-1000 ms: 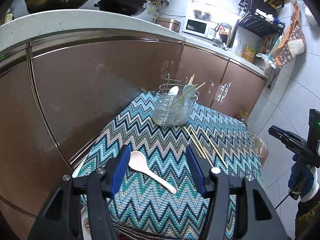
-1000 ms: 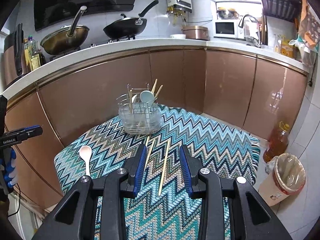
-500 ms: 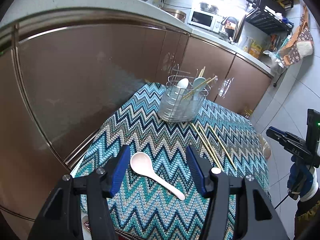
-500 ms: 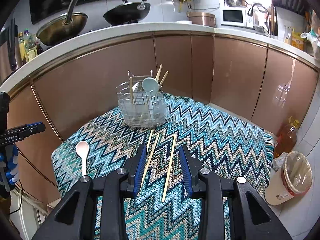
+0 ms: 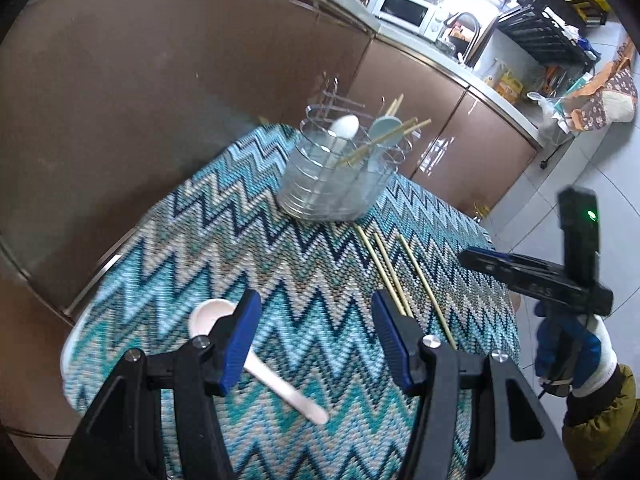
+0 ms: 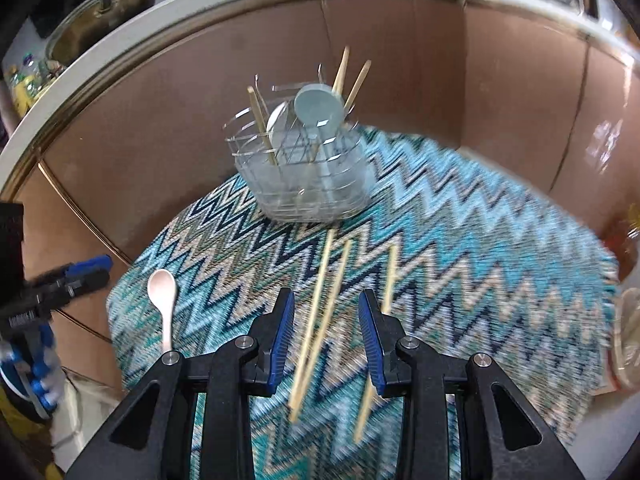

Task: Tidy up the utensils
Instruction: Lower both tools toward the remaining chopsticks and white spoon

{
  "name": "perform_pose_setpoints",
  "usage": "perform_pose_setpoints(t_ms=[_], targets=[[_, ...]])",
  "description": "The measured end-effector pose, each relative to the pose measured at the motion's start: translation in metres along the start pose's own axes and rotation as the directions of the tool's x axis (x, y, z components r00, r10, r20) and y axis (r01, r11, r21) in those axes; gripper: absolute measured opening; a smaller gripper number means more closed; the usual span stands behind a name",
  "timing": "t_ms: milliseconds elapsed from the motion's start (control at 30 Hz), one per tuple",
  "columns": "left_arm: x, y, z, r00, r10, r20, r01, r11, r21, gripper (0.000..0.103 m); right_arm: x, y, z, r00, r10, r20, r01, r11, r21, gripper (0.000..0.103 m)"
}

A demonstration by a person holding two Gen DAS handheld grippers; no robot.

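Chopsticks (image 6: 320,316) lie lengthwise between the right gripper's (image 6: 325,336) parted jaws, pointing toward the holder (image 6: 304,184), while the spoon (image 5: 256,368) slants under the left gripper's (image 5: 316,340) parted jaws.

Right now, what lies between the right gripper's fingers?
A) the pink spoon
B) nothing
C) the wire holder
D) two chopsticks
D: two chopsticks lie on the cloth between the open right gripper fingers; the pink spoon lies off to the left.
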State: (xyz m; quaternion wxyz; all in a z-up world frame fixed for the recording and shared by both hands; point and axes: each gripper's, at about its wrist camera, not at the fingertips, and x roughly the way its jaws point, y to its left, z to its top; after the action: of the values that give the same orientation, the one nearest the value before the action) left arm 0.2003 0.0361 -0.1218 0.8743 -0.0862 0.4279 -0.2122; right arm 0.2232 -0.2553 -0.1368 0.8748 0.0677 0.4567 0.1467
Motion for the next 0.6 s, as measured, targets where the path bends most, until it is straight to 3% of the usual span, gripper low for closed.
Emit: perform_pose_setpoints(t_ms=[133, 233, 600], targets=[[0.025, -0.006, 0.005, 0.999, -0.012, -0.049, 0.011, 0.999, -0.031, 0.056, 0.045, -0.012, 0.018, 0.993, 0.061, -0.103, -0.054, 0.996, 0.069, 0.022], [0.038, -0.008, 0.006, 0.997, -0.018, -0.069, 0.015, 0.999, -0.043, 0.056, 0.071, -0.017, 0.028, 0.987, 0.058, -0.148, -0.045, 0.995, 0.085, 0.018], [0.05, 0.013, 0.009, 0.997, 0.01, -0.078, -0.016, 0.996, -0.085, 0.055, 0.132, -0.027, 0.043, 0.969, 0.004, -0.249, 0.015, 0.997, 0.075, 0.018]])
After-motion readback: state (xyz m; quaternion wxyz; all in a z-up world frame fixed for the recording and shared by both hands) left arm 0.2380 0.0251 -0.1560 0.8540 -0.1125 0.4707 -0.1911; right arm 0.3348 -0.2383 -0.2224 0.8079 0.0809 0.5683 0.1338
